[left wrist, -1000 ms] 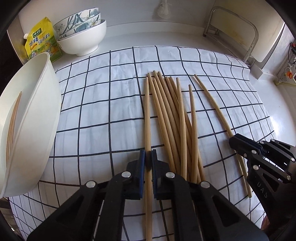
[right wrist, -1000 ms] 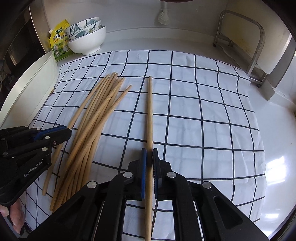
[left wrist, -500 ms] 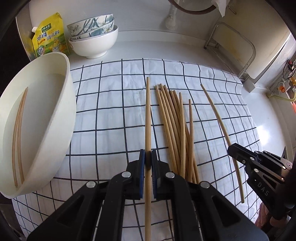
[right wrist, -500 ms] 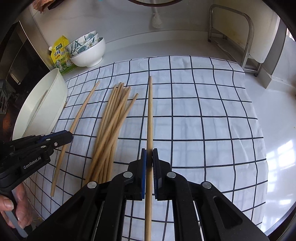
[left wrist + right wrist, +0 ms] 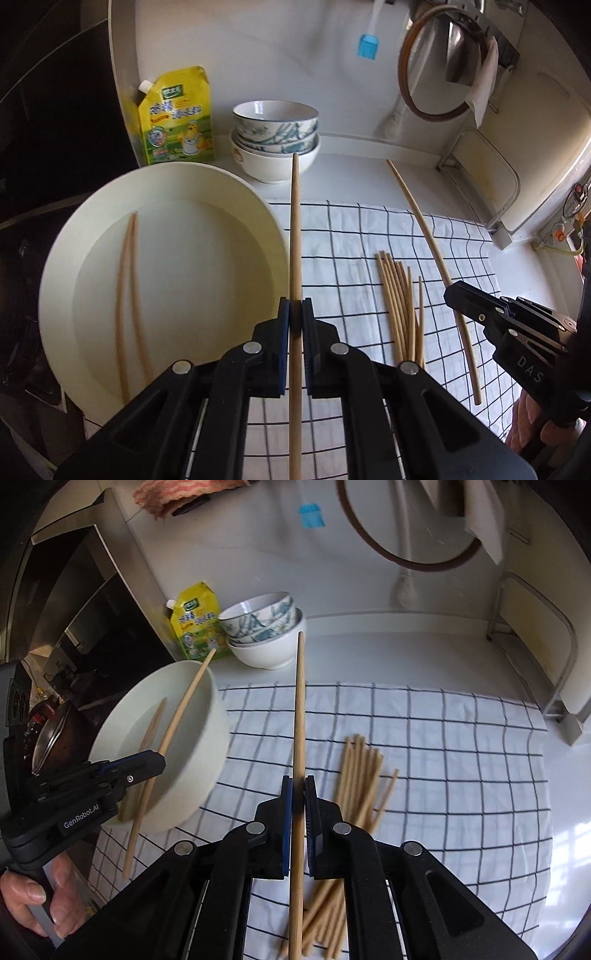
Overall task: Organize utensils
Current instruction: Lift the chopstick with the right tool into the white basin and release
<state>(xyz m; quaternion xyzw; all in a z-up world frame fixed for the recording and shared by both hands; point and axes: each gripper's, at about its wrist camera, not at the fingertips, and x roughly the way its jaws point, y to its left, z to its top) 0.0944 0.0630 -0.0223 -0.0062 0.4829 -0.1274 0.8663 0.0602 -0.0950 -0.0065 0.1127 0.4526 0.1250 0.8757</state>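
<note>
The left gripper [image 5: 294, 321] is clamped on one chopstick [image 5: 294, 236], held in the air beside the basin [image 5: 273, 221], in which two chopsticks [image 5: 127, 295] lie. The right gripper [image 5: 298, 801] is clamped on another chopstick [image 5: 300, 709], raised over the checked cloth [image 5: 461, 760]. The remaining bundle [image 5: 360, 775] lies on the cloth between the grippers.
</note>
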